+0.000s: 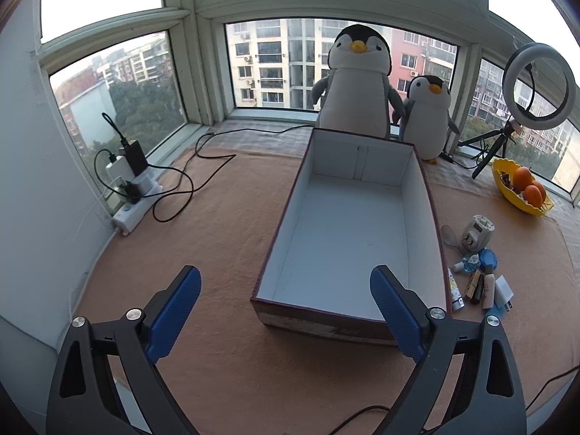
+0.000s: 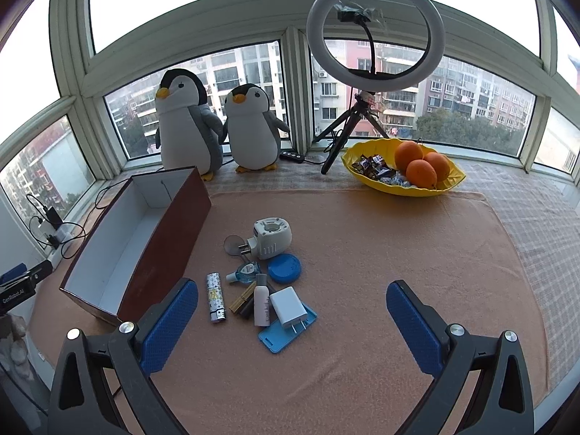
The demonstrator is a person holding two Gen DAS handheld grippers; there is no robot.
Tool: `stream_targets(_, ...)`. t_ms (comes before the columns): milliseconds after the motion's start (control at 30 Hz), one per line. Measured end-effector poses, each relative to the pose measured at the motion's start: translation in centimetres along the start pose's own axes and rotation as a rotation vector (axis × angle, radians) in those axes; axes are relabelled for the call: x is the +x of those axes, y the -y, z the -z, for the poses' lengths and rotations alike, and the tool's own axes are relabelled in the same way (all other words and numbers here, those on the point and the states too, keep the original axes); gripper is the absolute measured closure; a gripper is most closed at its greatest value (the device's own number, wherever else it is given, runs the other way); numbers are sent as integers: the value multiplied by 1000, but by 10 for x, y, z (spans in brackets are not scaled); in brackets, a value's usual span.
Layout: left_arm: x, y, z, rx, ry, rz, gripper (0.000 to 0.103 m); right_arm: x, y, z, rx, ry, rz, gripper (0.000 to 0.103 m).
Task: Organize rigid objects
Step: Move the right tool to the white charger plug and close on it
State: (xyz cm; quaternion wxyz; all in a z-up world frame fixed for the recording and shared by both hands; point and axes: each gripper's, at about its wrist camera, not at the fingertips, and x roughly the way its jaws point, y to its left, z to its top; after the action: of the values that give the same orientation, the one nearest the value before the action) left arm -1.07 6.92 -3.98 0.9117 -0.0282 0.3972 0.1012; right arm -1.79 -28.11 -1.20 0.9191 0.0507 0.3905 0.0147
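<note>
The left gripper (image 1: 286, 304) hangs with its blue pads spread wide and nothing between them, above the near end of an open cardboard box (image 1: 348, 239). The box is white inside, dark red outside, and holds nothing.

The right gripper (image 2: 291, 311) is likewise wide open and holds nothing. It hovers over a cluster of small items on the peach-coloured towel (image 2: 380, 239), just right of the box. Nearest its fingers lie a white USB charger (image 2: 288, 306) resting on a blue card-like holder (image 2: 288, 330), a small white bottle (image 2: 261, 304), a patterned lighter (image 2: 215, 302) and a wooden clothes peg (image 2: 243, 299). Further out sit a round blue lid (image 2: 284, 269), a small bottle of blue liquid (image 2: 243, 273) and a white plug-in device (image 2: 270, 243).

Beyond stand a yellow bowl (image 2: 435, 190) with oranges (image 2: 420, 173) and sweets, a ring light (image 2: 375, 34) on a tripod, and two plush penguins (image 2: 250, 130) by the window.
</note>
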Motion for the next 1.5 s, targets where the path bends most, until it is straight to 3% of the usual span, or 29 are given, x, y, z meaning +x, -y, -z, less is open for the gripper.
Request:
stream_targets(267,22,-22,-1,-10,-31,-24,15,0,0,10,15,-32,28,0)
stream_targets(433,41,-27,-2,-2,-58,-20,28,4,1,14,38,-48,20,0)
stream_targets(500,51,-27,-2,-2,-79,-14,38,6,2,15,46,-52,25,0)
stream_targets(900,83,-22,-2,36,-118,9,66,38,8,24,75,-107,38,2)
stream_targets(1500,94,-24,2,15,-154,31,78,128,-4,28,-79,-288,42,32)
